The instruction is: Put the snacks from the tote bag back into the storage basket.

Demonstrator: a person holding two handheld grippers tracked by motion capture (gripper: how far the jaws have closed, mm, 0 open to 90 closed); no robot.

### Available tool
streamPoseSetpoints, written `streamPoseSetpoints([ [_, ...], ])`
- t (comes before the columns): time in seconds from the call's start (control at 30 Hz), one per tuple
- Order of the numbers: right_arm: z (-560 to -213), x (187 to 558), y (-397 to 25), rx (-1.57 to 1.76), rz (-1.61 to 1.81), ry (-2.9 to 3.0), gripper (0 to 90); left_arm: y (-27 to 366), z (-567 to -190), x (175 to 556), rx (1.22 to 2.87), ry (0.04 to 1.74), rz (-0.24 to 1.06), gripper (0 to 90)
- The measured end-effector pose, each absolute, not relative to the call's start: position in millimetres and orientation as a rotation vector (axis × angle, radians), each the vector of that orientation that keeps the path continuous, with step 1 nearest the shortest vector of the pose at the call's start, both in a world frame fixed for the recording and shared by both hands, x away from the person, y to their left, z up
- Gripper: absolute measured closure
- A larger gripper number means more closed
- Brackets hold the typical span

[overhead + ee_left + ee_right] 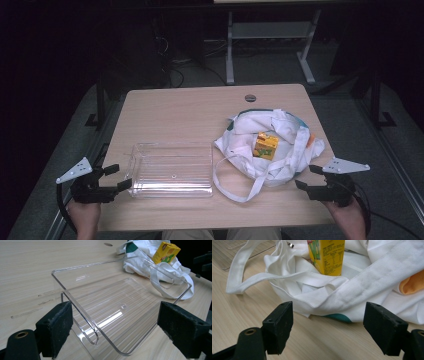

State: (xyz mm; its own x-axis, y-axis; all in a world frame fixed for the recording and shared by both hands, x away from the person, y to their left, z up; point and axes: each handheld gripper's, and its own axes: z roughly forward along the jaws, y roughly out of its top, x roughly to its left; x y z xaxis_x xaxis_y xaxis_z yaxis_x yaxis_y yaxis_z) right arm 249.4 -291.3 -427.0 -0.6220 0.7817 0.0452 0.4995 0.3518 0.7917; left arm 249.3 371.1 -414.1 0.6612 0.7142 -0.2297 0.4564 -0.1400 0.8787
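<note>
Yellow juice carton [265, 145] sits upright in the folds of a crumpled white cloth bag [280, 131] on the right half of the wooden surface [185, 107]; the left gripper view shows the same carton [166, 252] standing on the fabric beyond the tray, and the right gripper view shows its printed side [329, 256] close up, rising out of the cloth. The bag [362, 285] has teal trim along its far edge and underneath, and something orange [412, 283] shows at its right side. One long white strap [239, 187] loops off the bag toward the near edge of the surface, ending close to the tray's right corner. A clear plastic tray [170, 170] lies flat just left of the bag, with nothing in it; its transparent rim [82, 310] runs between the jaws in the left gripper view. The left claw [118, 177] rests at the tray's left end, jaws spread wide, with the tray's near corner lying between them and not pinched. The right claw [305, 177] is just beside the bag's near right edge, jaws also spread wide and holding nothing, the white cloth lying a little beyond the pads [280, 322]. A hand grips each tool at the bottom corners of the high view.
</note>
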Motion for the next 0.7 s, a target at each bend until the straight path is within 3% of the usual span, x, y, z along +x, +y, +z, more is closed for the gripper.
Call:
streamPoseSetpoints([
  [0.7, -421.4, 248.7, -287.8, 1.099, 1.147, 2.275, 23.2, 371.7, -413.8, 247.1, 1.771, 0.945, 0.299, 12.8],
])
